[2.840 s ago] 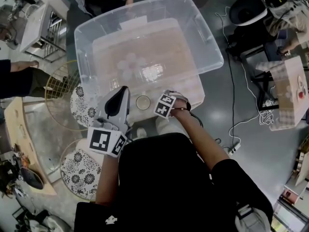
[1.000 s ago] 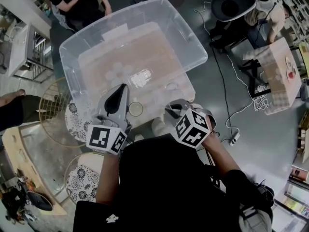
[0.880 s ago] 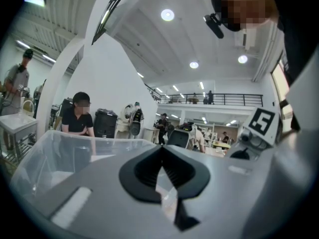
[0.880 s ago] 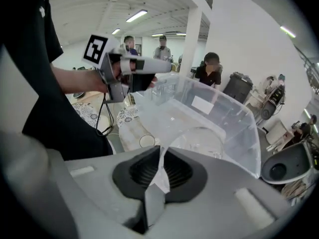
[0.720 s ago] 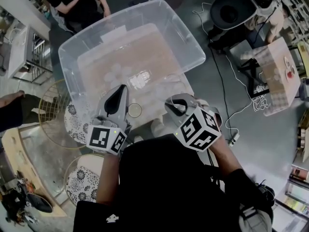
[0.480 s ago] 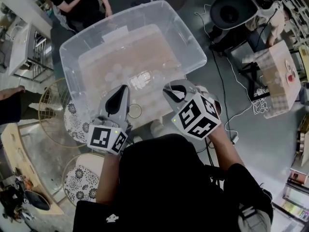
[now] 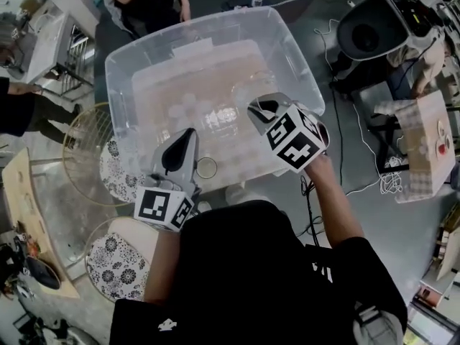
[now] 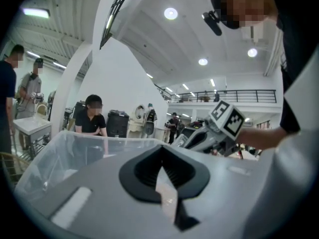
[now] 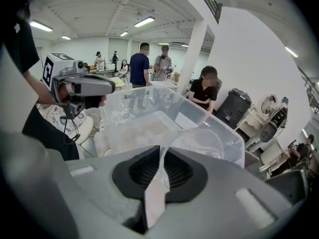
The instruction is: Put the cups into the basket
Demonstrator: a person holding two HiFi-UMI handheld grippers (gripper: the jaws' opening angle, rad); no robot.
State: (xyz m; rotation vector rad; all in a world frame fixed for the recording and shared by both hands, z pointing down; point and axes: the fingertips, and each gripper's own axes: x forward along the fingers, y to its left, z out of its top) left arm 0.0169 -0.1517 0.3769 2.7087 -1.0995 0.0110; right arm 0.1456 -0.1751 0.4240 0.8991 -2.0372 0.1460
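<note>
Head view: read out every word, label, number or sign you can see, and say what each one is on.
None can be read.
White label on the clear plastic bin: too blurred to read.
Square markers on the left gripper and right gripper: black-and-white patterns, no letters.

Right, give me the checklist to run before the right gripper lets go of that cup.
1. Right gripper shut on the clear cup: ok, the pads pinch its wall.
2. Cup inside the rim of the clear bin: ok in the head view.
3. Drop spot free of other cups: cannot tell; faint clear shapes already lie in the bin.
4. Left gripper out of the way: ok, it is at the bin's near wall with jaws together and nothing between them.
5. All cups collected: not ok, one cup stands on the table beside the left gripper.
</note>
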